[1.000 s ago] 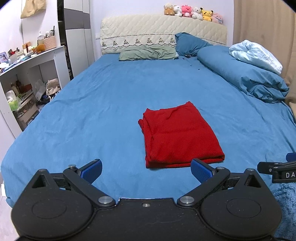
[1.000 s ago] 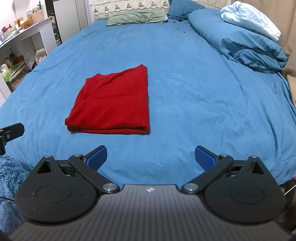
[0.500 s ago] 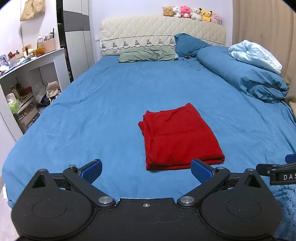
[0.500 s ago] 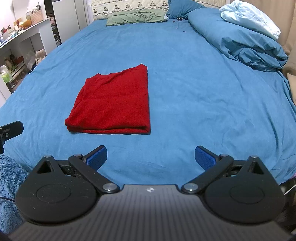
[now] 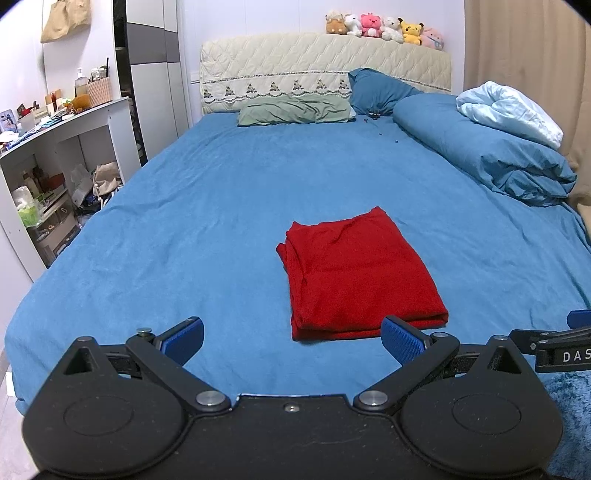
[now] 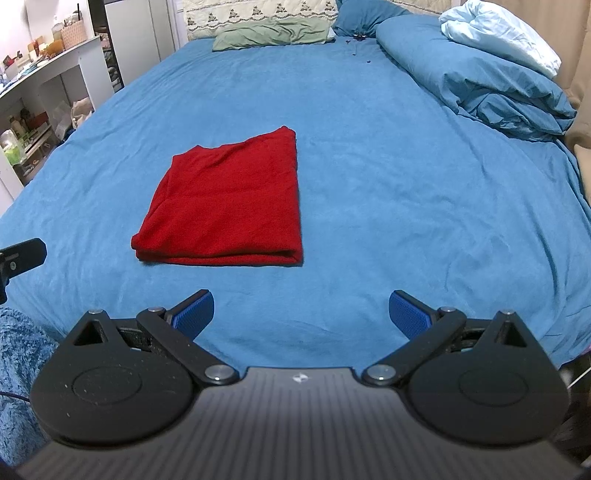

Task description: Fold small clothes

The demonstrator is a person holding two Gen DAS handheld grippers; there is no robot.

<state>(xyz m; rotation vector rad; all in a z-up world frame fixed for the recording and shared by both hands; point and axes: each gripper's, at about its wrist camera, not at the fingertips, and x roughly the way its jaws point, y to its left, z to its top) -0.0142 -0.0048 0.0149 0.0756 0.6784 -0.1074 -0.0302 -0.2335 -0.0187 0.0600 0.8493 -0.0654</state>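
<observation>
A red garment (image 5: 354,273) lies folded into a neat rectangle on the blue bed sheet (image 5: 207,206); it also shows in the right wrist view (image 6: 229,206). My left gripper (image 5: 293,341) is open and empty, held back from the garment's near edge, above the foot of the bed. My right gripper (image 6: 301,314) is open and empty, back from the garment and to its right. Part of the right gripper (image 5: 554,343) shows at the right edge of the left wrist view. Part of the left gripper (image 6: 20,254) shows at the left edge of the right wrist view.
A rolled blue duvet (image 5: 487,155) with a pale blue quilt (image 5: 509,110) lies along the bed's right side. Pillows (image 5: 295,110) and a padded headboard (image 5: 325,66) with plush toys (image 5: 380,27) stand at the far end. White shelves (image 5: 55,155) stand left of the bed.
Both grippers have drawn back and risen slightly from the garment, still open. The folded garment has not moved.
</observation>
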